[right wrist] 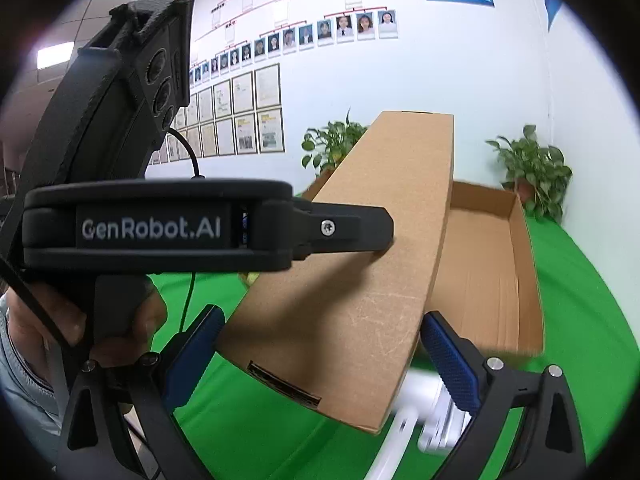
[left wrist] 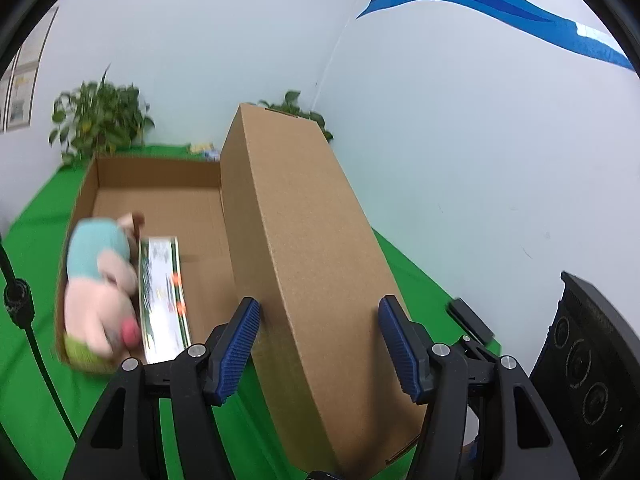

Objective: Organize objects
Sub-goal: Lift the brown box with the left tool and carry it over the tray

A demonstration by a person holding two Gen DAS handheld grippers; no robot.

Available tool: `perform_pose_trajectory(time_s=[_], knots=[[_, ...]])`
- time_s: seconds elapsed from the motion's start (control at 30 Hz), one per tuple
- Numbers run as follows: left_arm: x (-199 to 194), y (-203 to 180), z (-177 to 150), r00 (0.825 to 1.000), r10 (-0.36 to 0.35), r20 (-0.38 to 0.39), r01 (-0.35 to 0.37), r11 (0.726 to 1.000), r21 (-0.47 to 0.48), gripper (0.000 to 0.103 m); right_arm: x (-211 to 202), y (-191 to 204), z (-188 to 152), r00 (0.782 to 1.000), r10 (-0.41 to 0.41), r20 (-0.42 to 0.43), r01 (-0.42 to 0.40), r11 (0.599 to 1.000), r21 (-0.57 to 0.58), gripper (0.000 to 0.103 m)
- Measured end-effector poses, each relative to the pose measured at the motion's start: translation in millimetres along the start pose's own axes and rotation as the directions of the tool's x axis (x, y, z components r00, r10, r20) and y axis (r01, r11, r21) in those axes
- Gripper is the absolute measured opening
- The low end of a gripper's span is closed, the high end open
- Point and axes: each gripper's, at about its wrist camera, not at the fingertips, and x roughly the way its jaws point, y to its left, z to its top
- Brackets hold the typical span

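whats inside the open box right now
In the open box, a plush toy lies against its left wall, with a flat printed pack beside it. The rest of the floor in view is bare cardboard. The raised lid covers its right side.

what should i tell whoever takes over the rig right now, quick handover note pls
Left gripper: its jaws straddle the near end of the box lid; whether the pads press on it cannot be told.
Right gripper: its jaws straddle the lid's other end; grip also unclear.
Lid: raised and tilted over the open cardboard box, which sits on the green cloth.
Done: the plush toy and a flat printed packet lie in the box at its left side.
Left: bring the lid down onto the box. A blurred white item lies on the cloth near the right gripper; check whether it belongs inside first.
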Motion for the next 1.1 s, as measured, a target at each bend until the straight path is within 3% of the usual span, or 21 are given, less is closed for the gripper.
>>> perform_pose_trajectory(time_s=[0.37, 0.53, 0.7, 0.9, 1.03, 1.1], knots=[[32.4, 39.0, 80.1, 1.0, 0.001, 0.016, 0.0, 1.0, -0.016, 0.059, 68.4, -50.0, 49.4, 1.0, 0.003, 0.003, -0.003, 0.999, -0.038, 0.098], [66.0, 65.0, 94.9, 1.0, 0.021, -0.017, -0.022, 0.999, -0.035, 0.059, 102.0, -70.4, 57.9, 0.999, 0.037, -0.026, -0.037, 0.999, -0.027, 0.098], [117.7, 96.9, 85.9, 0.995, 0.035, -0.089, -0.041, 0.997, -0.062, 0.059, 143.0, -93.0, 45.6, 0.994, 0.073, -0.08, -0.071, 0.997, 0.027, 0.098], [173.9, 125.0, 48.6, 0.977, 0.047, -0.21, -0.069, 0.993, -0.099, 0.059, 176.6, -101.3, 10.7, 0.978, 0.099, -0.185, -0.086, 0.993, 0.075, 0.098], [196.5, 134.6, 30.8, 0.959, 0.069, -0.273, -0.105, 0.987, -0.119, 0.059, 186.0, -99.4, -8.3, 0.964, 0.124, -0.237, -0.103, 0.99, 0.099, 0.098], [198.9, 136.0, 27.8, 0.962, 0.06, -0.265, -0.096, 0.988, -0.124, 0.059, 189.3, -96.7, -13.9, 0.955, 0.125, -0.269, -0.102, 0.99, 0.098, 0.098]])
